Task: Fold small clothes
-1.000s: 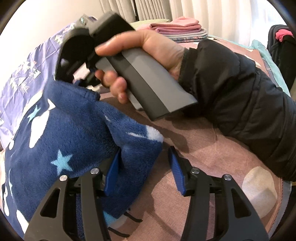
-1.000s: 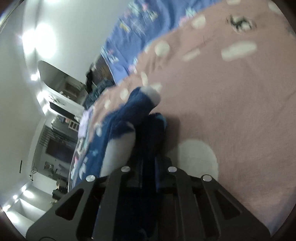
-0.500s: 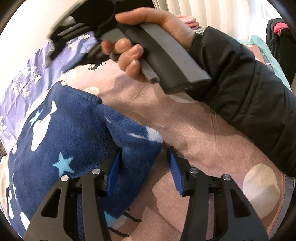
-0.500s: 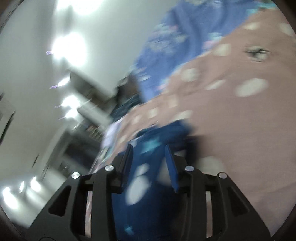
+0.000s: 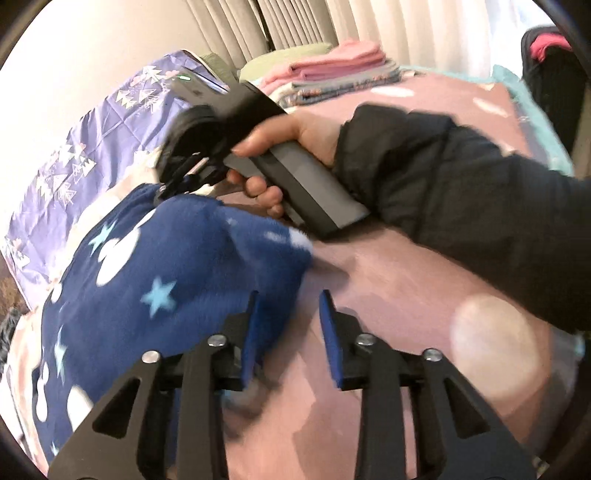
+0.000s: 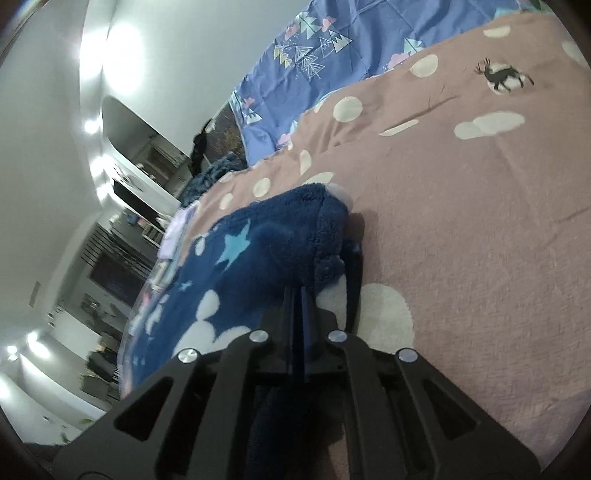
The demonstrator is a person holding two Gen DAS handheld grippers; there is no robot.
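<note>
Here we show a navy fleece garment (image 5: pixel 155 280), printed with pale stars and white clouds, lying on a pink spotted bedspread (image 5: pixel 399 288) with one folded corner nearest the tools. The left gripper (image 5: pixel 288 332) stands with its blue-padded fingers (image 5: pixel 328 332) moderately apart; the garment's corner lies against the inner face of the left pad, but the jaws do not close on it. The right gripper (image 6: pixel 301 295), seen from its own camera, has its jaws drawn nearly together over a fold of the same garment (image 6: pixel 258 258) at its far edge, so we judge it to be pinching fleece there. In the left view the right hand (image 5: pixel 295 147) brings that tool down at the far corner.

We judge the fabric to be light, thick and very soft: it will sag and drape, not hold a crease, and its plush pile should give the pads good friction. The doubled hem at a corner is the sound place to grip, since a single layer may slip out or stretch. Two corners of one edge, held together, should carry the fold over evenly.

A stack of folded clothes (image 5: pixel 332 70) lies well apart, by the curtains (image 5: pixel 303 22).
</note>
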